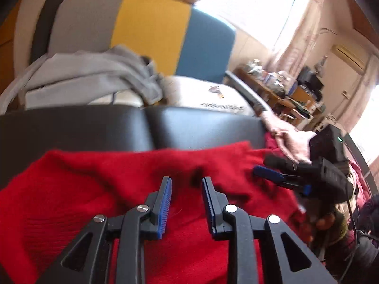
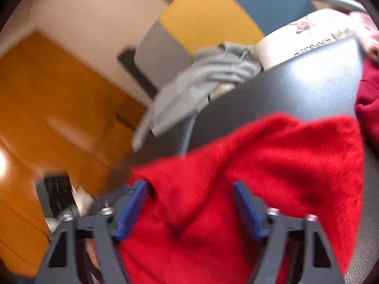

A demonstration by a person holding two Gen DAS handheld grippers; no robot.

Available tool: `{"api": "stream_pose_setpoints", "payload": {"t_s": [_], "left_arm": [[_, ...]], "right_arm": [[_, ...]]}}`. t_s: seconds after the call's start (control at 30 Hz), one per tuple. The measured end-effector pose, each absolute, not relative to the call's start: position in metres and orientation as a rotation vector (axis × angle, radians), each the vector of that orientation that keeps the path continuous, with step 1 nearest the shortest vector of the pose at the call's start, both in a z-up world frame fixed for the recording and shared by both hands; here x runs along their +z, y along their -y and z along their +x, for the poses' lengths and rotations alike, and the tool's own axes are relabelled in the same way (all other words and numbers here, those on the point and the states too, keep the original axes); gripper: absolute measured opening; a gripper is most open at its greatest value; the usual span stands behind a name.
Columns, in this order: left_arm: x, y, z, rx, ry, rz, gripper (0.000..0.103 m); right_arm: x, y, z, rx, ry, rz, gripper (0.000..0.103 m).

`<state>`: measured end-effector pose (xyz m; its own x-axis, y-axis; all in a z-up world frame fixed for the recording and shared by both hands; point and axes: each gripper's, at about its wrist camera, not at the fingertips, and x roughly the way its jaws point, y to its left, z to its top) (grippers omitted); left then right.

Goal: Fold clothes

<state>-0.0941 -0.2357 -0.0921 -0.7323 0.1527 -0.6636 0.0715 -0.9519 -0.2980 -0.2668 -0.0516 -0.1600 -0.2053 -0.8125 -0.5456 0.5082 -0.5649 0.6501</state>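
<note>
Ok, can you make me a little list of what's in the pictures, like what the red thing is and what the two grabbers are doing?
red thing: a fuzzy red sweater, lying rumpled, not yet folded
under it: a black padded surface
left gripper: open, over the sweater, nothing between its fingers
right gripper: open wide, red cloth lies between its fingers, not pinched
hand: holds the right gripper
behind: a grey garment in a heap, a white cushion with print, a chair back in grey, yellow and blue

Daylight glares through the window (image 1: pixel 248 11); right wrist view motion-blurred.
</note>
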Motion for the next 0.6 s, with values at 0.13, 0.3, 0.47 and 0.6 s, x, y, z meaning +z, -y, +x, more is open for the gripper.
{"api": "stream_pose_setpoints", "payload": {"t_s": [0.13, 0.3, 0.47, 0.6], "left_arm": [[-0.099, 0.204, -0.119, 2.79, 0.419, -1.13, 0.027], [-0.141, 0.186, -0.132, 2.67, 0.517, -1.183, 0.027], [-0.148, 0.198, -0.13, 2.658, 0.639, -1.152, 0.026], [-0.143, 0.194, -0.129, 2.682, 0.617, -1.166, 0.026]], "right_arm": [[-0.159, 0.048, -0.284, -1.835, 0.588, 1.19, 0.091], [-0.163, 0.062, -0.305, -1.829, 0.664, 1.206, 0.102], [-0.166, 0.068, -0.324, -1.893, 0.692, 1.192, 0.102], [-0.155, 0.068, -0.315, -2.004, 0.563, 1.205, 0.102]]}}
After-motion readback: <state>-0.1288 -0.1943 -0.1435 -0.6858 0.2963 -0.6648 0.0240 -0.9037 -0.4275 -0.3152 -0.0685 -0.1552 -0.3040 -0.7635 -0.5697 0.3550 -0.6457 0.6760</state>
